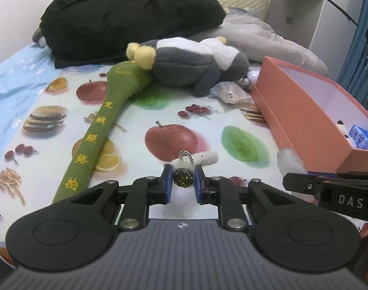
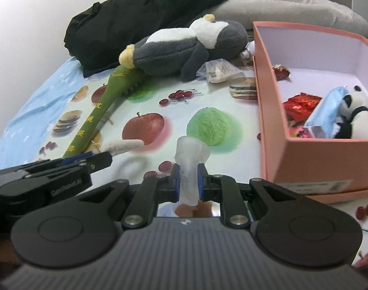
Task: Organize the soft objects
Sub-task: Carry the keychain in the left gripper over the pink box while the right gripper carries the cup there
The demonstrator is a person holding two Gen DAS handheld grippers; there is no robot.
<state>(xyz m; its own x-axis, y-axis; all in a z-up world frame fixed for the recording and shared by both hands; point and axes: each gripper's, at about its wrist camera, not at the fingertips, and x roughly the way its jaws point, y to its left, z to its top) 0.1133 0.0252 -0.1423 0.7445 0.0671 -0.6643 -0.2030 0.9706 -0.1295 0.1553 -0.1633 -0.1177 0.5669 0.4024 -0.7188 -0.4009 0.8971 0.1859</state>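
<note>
Keychain plush (image 1: 184, 169) sits clenched between our left gripper (image 1: 182, 181) jaws — pointing downward over the bed. Our right gripper (image 2: 188, 181), likewise tilted down, grasps a translucent soft toy (image 2: 191, 159) — orange box (image 2: 312, 159) right of its jaws.

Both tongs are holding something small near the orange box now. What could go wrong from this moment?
1. The left tongs pinch only the small dark ball of the white plush keychain; its plush part and bead chain hang free and may snag or slip out.
2. The right tongs squeeze a soft translucent piece that sticks out well beyond the pads, so it might bend and slip.
3. The two tongs are close together beside the orange box; they may bump each other or its wall.
</note>
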